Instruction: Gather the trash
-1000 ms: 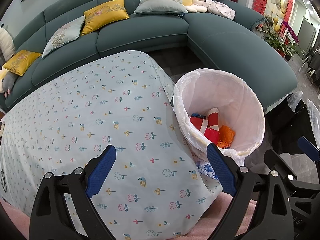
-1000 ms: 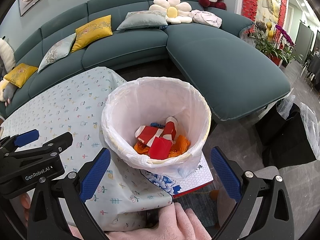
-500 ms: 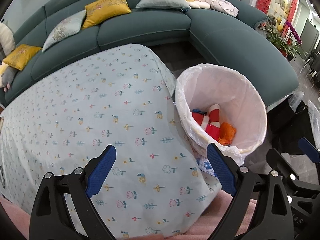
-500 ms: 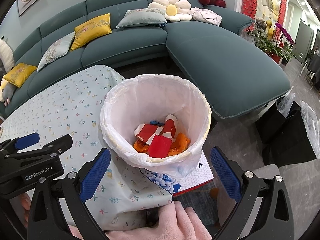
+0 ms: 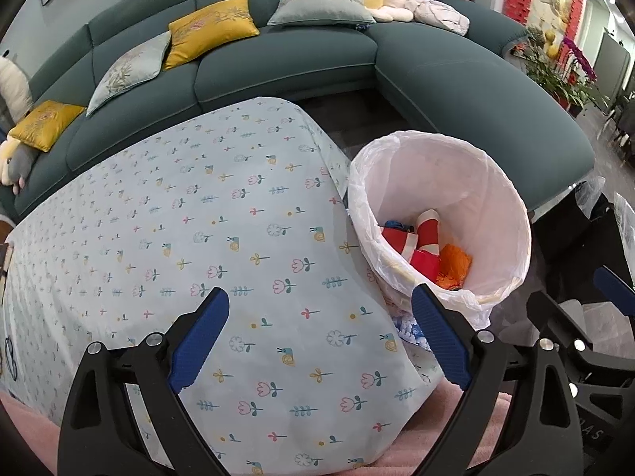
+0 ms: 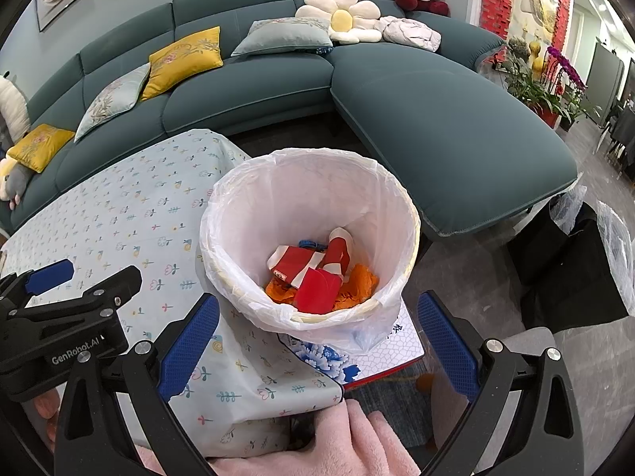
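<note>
A white-lined trash bin [image 6: 397, 198] stands beside the table's right end; it also shows in the left wrist view [image 5: 504, 182]. Red-and-white wrappers [image 6: 305, 267] and orange scraps [image 6: 357, 281] lie at its bottom, also seen in the left wrist view [image 5: 424, 246]. My left gripper [image 5: 317, 337] is open and empty, above the flower-print tablecloth [image 5: 198, 218]. My right gripper [image 6: 315, 341] is open and empty, held above the bin's near rim. The left gripper's body [image 6: 67, 317] shows at the left of the right wrist view.
A teal sectional sofa [image 6: 436, 119] with yellow and grey cushions curves behind the table and bin. A blue-and-white patterned box [image 6: 377, 349] lies under the bin. Black bags [image 6: 575, 261] stand on the floor to the right. Pink cloth [image 6: 357, 444] lies at the near edge.
The left gripper has shifted slightly over the tablecloth, and the view has tilted a little. The right gripper has barely moved. Both stay open and empty.
</note>
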Demonstrator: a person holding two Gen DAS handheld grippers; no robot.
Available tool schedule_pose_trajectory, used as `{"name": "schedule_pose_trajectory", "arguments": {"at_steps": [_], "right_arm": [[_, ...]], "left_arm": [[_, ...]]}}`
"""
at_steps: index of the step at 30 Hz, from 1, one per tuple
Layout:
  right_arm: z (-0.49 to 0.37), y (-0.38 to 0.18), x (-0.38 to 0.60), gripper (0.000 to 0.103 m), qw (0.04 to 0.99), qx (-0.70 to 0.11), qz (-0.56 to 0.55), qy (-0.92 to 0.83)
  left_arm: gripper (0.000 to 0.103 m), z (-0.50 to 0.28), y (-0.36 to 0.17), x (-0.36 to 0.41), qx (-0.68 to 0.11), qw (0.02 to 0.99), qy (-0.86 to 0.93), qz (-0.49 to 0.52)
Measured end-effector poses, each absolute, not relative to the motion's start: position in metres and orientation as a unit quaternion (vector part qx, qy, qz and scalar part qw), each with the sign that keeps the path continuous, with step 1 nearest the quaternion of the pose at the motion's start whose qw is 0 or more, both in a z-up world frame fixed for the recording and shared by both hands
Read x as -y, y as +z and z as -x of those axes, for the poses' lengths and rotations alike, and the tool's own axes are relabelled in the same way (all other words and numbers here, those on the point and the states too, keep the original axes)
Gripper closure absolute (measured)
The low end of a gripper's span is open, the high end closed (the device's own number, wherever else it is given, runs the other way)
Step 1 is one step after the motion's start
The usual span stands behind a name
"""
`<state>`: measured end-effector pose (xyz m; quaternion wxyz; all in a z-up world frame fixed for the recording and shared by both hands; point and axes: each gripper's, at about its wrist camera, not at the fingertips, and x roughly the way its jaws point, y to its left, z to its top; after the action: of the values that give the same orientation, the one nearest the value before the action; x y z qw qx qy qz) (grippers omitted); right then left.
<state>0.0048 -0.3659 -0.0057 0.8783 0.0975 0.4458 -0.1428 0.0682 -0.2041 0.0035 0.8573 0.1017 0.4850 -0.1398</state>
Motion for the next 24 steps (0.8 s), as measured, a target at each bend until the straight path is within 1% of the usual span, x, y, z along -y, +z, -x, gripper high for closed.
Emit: {"name": "schedule_pose_trajectory", "arguments": {"at_steps": [4, 24], "right_arm": [[-0.0046, -0.0054, 0.3657, 0.007, 0.879, -0.445, -0.097, -0.143], [-0.0074, -0.0086, 0.3596, 0.007, 0.876, -0.452, -0.080, -0.144]], "left_arm": [[0.014, -0.0664, 0.0043, 0.2040, -0.476, 0.862, -0.137, -0.106], [0.014, -0.0668, -0.0002, 0.1993, -0.484, 0.859, -0.129, -0.101]]}}
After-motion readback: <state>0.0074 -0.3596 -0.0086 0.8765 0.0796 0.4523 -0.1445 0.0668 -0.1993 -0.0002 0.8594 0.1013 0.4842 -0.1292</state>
